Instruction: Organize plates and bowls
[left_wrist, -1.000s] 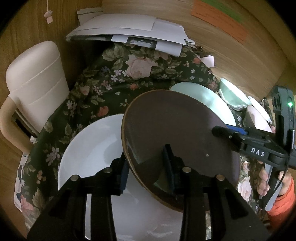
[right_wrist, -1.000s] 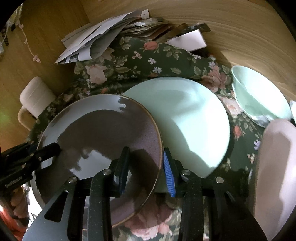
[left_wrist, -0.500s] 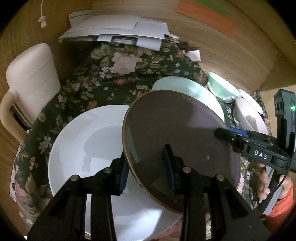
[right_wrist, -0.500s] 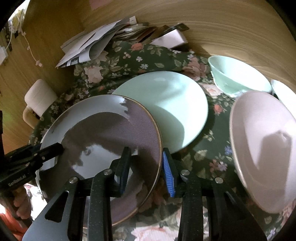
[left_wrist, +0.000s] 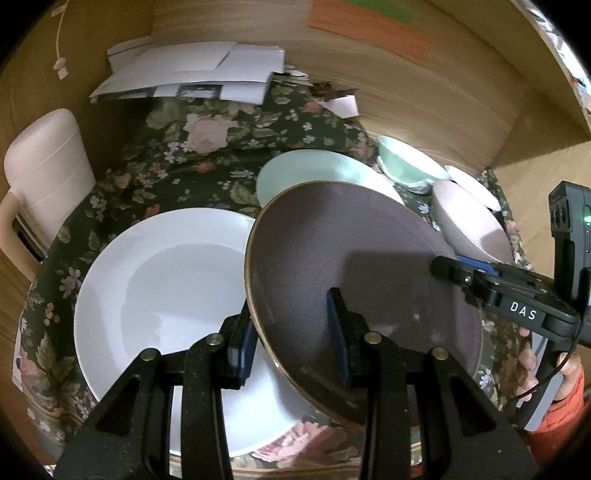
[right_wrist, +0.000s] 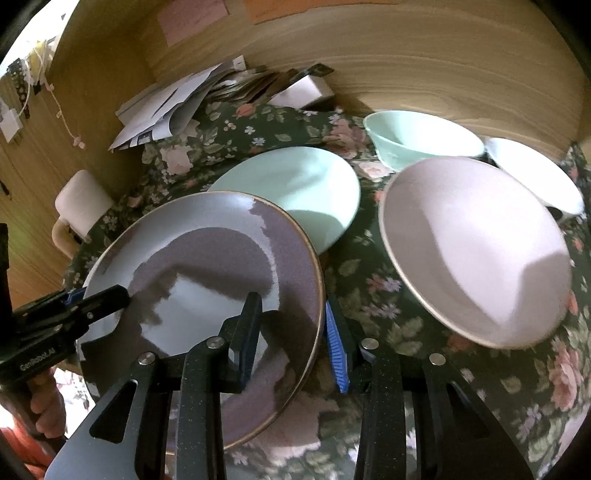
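Carried leftward over the white plate, the brown plate stays clamped by left gripper and right gripper; keep it level, lower together

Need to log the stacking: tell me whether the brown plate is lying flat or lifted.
Lifted and tilted: the brown plate is clamped at opposite rims by the left gripper and right gripper, overhanging the white plate.

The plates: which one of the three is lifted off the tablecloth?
The dark brown plate. Both hand-held grippers clamp its rim, left and right, holding it tilted in the air. The white plate and mint-green plate lie flat.
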